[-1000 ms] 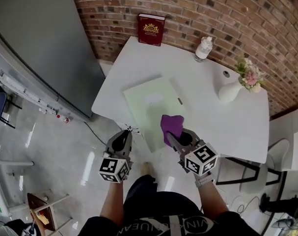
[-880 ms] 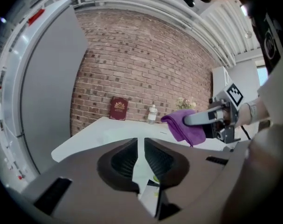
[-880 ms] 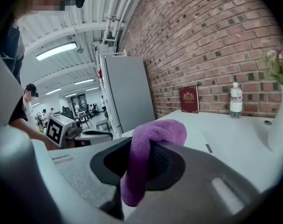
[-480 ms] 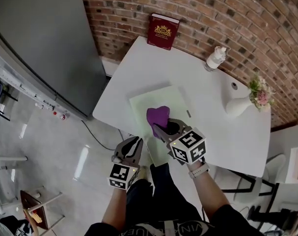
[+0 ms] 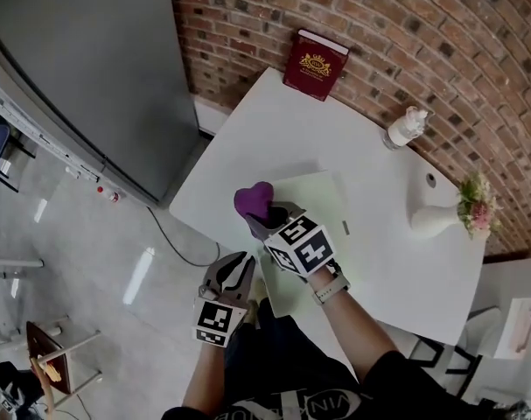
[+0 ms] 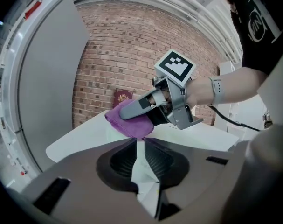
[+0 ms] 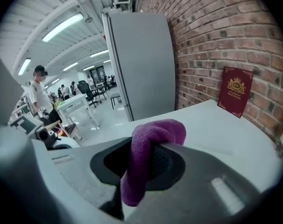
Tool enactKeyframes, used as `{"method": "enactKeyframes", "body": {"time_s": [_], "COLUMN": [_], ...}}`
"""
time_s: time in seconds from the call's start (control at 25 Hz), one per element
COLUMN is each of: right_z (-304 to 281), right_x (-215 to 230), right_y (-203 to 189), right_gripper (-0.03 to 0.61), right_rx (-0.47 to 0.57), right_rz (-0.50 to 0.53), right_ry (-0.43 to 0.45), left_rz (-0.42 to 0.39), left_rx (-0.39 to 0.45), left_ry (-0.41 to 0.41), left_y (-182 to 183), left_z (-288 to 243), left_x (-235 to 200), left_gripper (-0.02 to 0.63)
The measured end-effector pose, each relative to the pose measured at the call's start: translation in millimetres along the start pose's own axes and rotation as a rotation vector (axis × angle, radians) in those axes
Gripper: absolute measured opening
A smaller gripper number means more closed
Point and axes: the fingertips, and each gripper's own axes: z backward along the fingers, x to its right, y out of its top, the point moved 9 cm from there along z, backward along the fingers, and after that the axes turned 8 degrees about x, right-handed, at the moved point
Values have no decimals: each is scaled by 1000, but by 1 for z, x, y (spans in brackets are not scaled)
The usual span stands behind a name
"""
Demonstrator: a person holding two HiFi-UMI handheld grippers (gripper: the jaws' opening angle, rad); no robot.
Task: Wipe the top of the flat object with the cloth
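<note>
A pale green flat sheet [image 5: 322,201] lies on the white table [image 5: 274,121], its near corner at the table's front edge. My right gripper [image 5: 263,221] is shut on a bunched purple cloth [image 5: 253,199], which sits at the sheet's left edge. In the right gripper view the cloth [image 7: 150,139] loops over and between the jaws of the right gripper [image 7: 142,158]. My left gripper [image 5: 241,265] is at the sheet's near-left edge. In the left gripper view the left gripper [image 6: 140,146] is shut, with a pale strip of the sheet pinched between its jaws, and the cloth [image 6: 129,122] just beyond.
A dark red book [image 5: 316,65] leans on the brick wall. A clear bottle [image 5: 405,128] and a white vase of flowers [image 5: 444,217] stand along the table's right side. A tall grey cabinet [image 5: 90,77] stands to the left. A person [image 7: 38,94] stands far off.
My right gripper has carried the cloth leftward across the sheet, from its near middle to its left edge. The left gripper has shifted a little and stays by the sheet's near edge.
</note>
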Motion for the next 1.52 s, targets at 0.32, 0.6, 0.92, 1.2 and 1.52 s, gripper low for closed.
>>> {"method": "enactKeyframes", "body": {"time_s": [0.32,0.6,0.92,1.2,1.52], "right_z": [-24,-25,10,47,85], "right_x": [20,29,71,118,157], "right_y": [-10,-15,-30,-45,-61], "right_gripper": [69,69,69,69,69], "right_rx": [-110,-123,-164,-171,-191], "right_rz": [42,62,37,-37,-65], "right_ry": [44,58,-72,-200,-316], "left_rz": [34,-176,-197,-183,-142], "left_rx": [-64,-233,-295,-296,-289], "left_ry": [15,94,117,119,128], "left_y": [-2,-6,-4,-3,-3], "left_z": [-33,-43,-48,-47,-47], "left_x": [-2,14,20,19,17], "left_gripper": [31,31,23,23,23]}}
